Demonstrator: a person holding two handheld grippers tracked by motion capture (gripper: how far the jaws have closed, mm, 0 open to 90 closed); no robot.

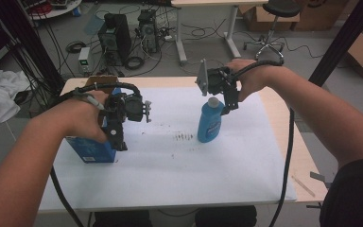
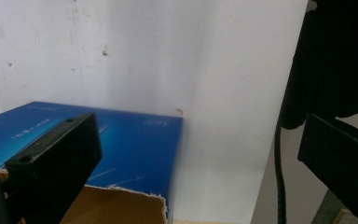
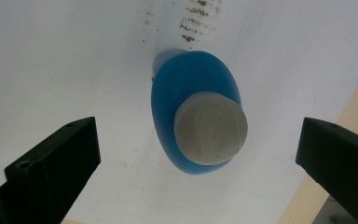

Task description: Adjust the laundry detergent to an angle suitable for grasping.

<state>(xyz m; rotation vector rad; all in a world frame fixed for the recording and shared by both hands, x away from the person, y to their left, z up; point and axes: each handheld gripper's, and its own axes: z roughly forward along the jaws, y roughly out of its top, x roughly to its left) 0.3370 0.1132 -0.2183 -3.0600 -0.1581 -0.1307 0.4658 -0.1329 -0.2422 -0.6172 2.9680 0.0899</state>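
- While it stands upright on the white sheet (image 1: 179, 175), the blue bottle (image 1: 209, 124) serves as the reference item here: flattened oval body, pale printed label, dull white round cap (image 3: 211, 133). It sits right of the sheet's middle, untouched.
- Right gripper (image 1: 229, 105): directly above the bottle, pointing down, jaws spread wide with the cap centred between them and clear of both. Released, holding nothing.
- Step in hand, as judged: a top-down grasp of the bottle. To do it well, lower straight, keep the cap centred, and close across the narrow faces of the body or the neck below the cap; a skewed descent would likely tip so slim a bottle.
- Brown specks (image 1: 185, 137): on the sheet just left of the bottle's base.
- Blue carton (image 1: 92, 149): well to the left of the bottle, near the sheet's left edge, top torn open showing brown card.
- Left gripper (image 1: 119, 137): over that carton, far left of the bottle, jaws apart, one above the torn rim; gripping nothing.
- Wooden table (image 1: 283, 124): bare edge right of the bottle.
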